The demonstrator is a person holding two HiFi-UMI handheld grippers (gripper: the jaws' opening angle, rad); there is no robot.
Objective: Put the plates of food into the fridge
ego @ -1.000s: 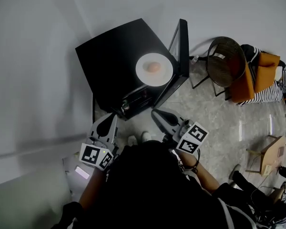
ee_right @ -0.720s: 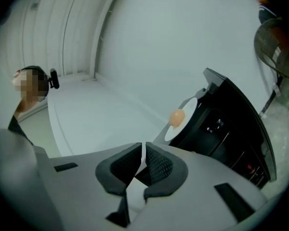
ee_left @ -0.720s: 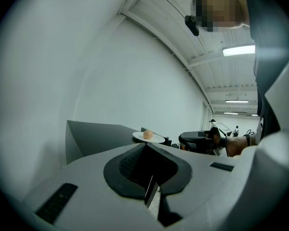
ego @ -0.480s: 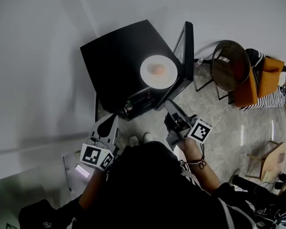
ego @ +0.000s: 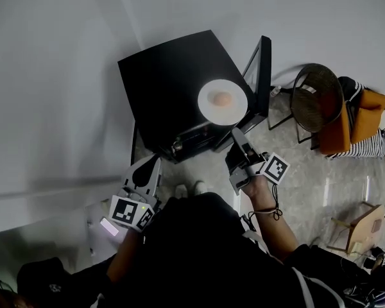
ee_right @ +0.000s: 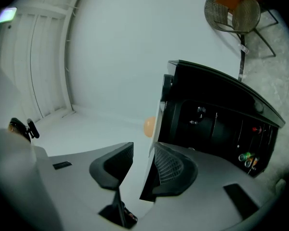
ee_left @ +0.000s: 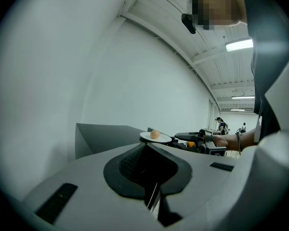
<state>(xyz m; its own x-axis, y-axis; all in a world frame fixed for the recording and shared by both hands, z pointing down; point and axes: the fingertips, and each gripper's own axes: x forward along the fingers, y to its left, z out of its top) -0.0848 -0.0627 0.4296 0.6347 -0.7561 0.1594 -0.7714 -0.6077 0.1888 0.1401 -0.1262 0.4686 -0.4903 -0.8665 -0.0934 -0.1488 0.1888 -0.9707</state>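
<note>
A white plate (ego: 222,101) with a round orange piece of food (ego: 222,98) sits on top of the black mini fridge (ego: 173,85), at its front right corner. My right gripper (ego: 236,134) is rolled on its side just in front of the plate's near rim. Its jaws have just been opening and stand open. In the right gripper view the plate (ee_right: 156,121) shows edge-on, in line with the gap of the right gripper (ee_right: 143,148), and the pads do not press on it. My left gripper (ego: 155,159) hangs lower left, shut and empty.
The fridge door (ego: 263,69) stands open to the right. The dark inside (ee_right: 216,124) holds cans (ee_right: 245,159) low down. A round wire chair (ego: 317,98) with an orange cushion stands right of the door. A white wall runs behind and left of the fridge.
My right gripper has moved up to the plate's near rim, rolled onto its side and opened its jaws. The left gripper has hardly moved.
</note>
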